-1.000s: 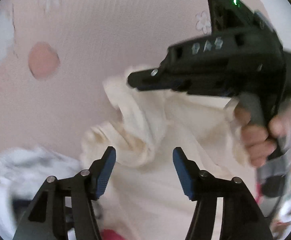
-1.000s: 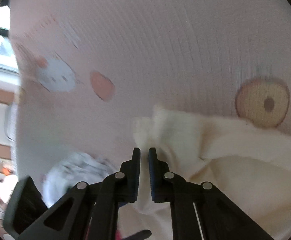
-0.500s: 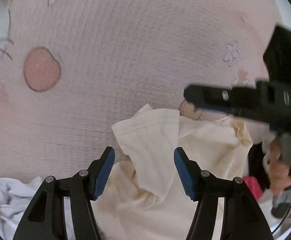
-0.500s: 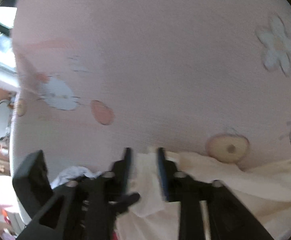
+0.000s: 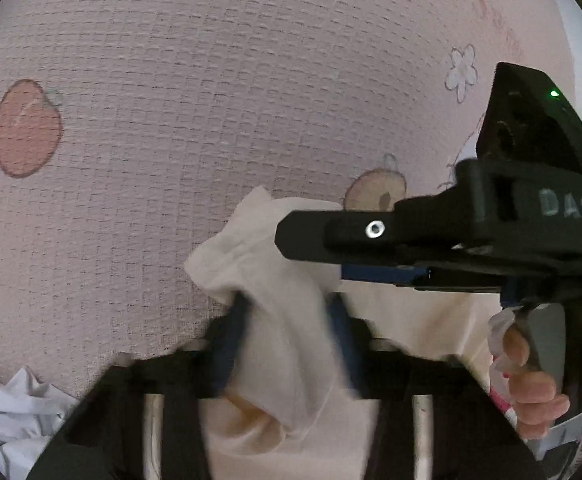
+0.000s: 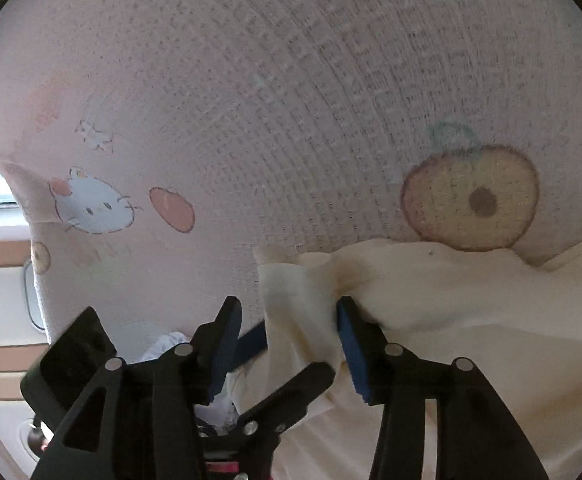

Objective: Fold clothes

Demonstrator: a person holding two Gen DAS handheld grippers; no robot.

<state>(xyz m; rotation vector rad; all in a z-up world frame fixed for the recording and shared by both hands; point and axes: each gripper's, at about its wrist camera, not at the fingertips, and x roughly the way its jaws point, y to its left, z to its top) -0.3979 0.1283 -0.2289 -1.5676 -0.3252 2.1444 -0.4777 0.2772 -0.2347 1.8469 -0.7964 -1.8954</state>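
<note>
The pink waffle-textured bedcover (image 5: 251, 92) is faced closely by both wrist views, each looking forward along its own fingers. The crumpled cream cotton garment (image 5: 287, 320) is shared, seen by the right view (image 6: 431, 320) from its right.

The far stretch of the pink printed bedspread (image 5: 219, 92) is left bare in both wrist views, so free passage is offered there beyond the cream garment (image 6: 471, 304). Nearer in, the way is crowded: a bunched fold of that garment is stood up between the blue pads of both pairs of tongs, the left tongs (image 5: 287, 340) blurred and the right tongs (image 6: 287, 344) spread wide, and each is crossed closely by the other. To the left the bedspread is taken up by a crumpled white garment (image 5: 7, 408), and the right side is blocked by the hand (image 5: 539, 384) on the grip.
</note>
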